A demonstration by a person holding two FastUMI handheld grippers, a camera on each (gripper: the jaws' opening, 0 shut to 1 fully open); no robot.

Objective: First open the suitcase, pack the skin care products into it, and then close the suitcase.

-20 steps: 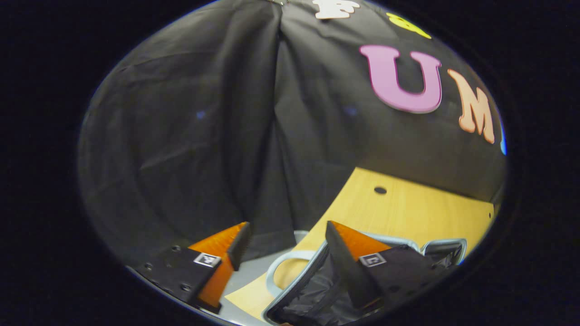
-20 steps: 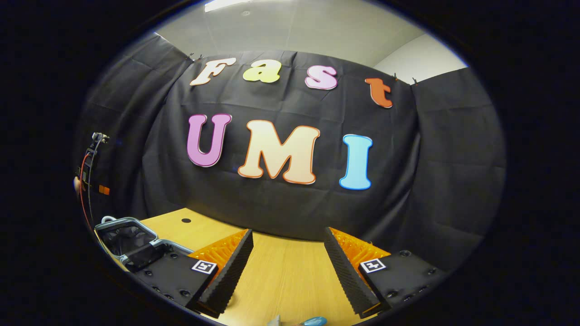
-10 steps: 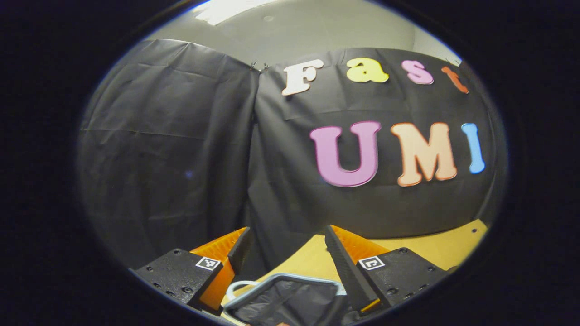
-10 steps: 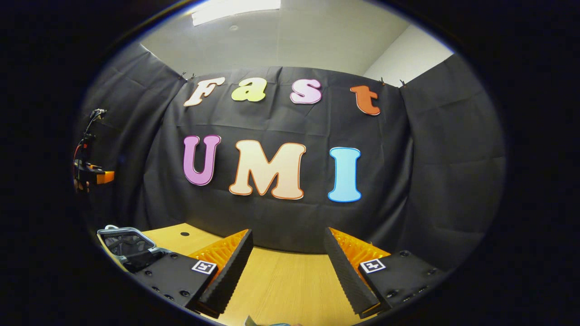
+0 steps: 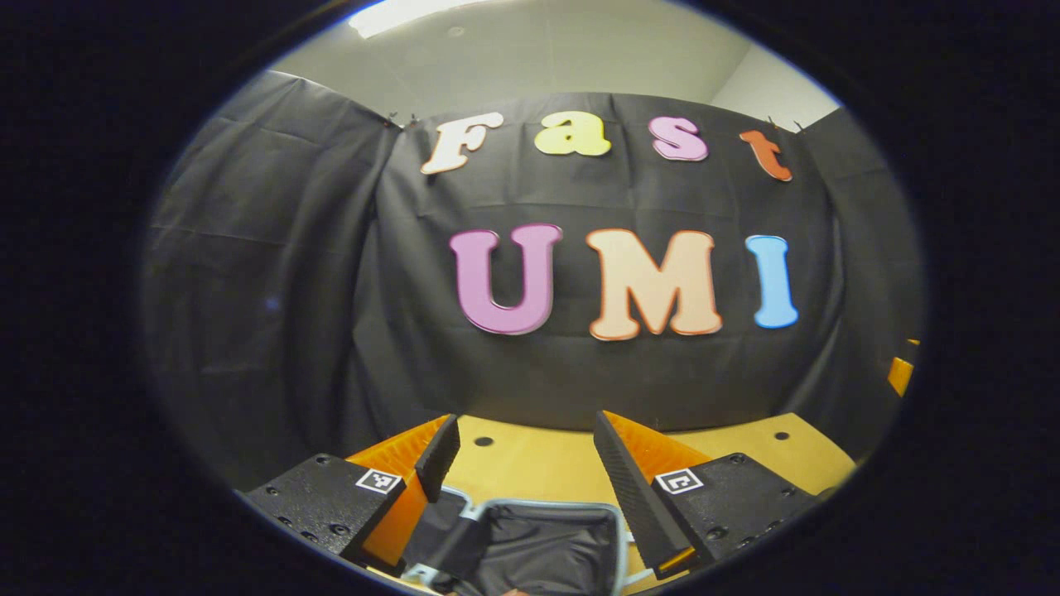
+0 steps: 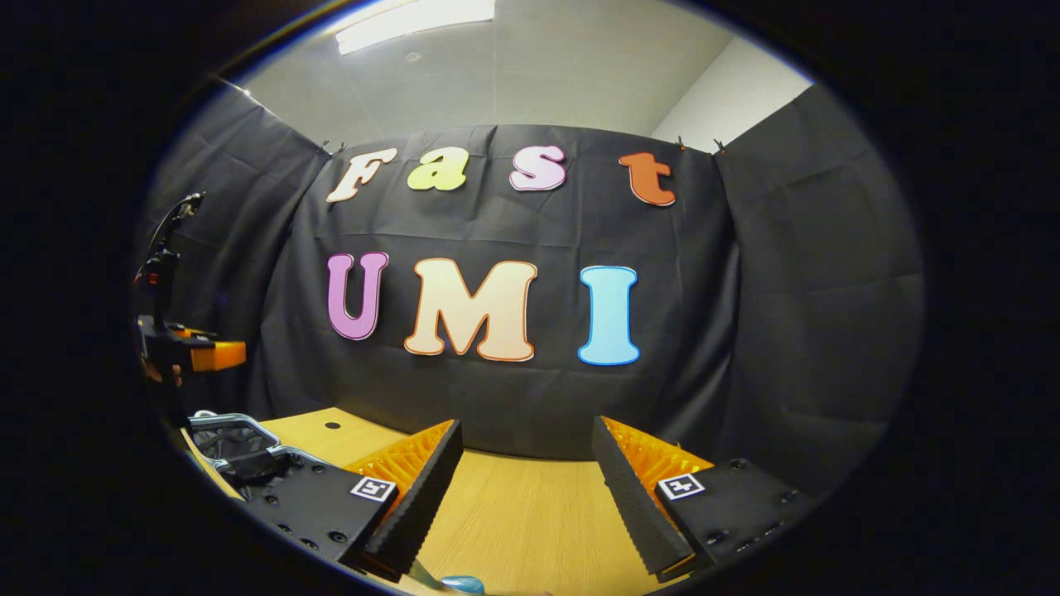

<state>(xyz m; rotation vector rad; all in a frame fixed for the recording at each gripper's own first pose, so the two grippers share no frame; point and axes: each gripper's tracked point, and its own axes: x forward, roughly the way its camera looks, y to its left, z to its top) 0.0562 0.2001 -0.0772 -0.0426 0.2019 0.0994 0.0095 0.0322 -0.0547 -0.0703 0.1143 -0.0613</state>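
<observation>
At the bottom middle of the left gripper view lies the suitcase (image 5: 538, 542), open, with soft dark lining and a stiff pale rim; I judge it light, best held by the rim. Both the left gripper (image 5: 520, 455) and the right gripper (image 6: 523, 463) have wide, empty fingers. On the wooden counter (image 6: 513, 513), a small blue-capped product (image 6: 460, 584) looks slippery.

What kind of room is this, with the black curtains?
Probably a small recording booth inside an office-like room. Black cloth hangs as walls around a wooden table, a plain ceiling with a strip light shows above, and an open suitcase sits on the table.
</observation>
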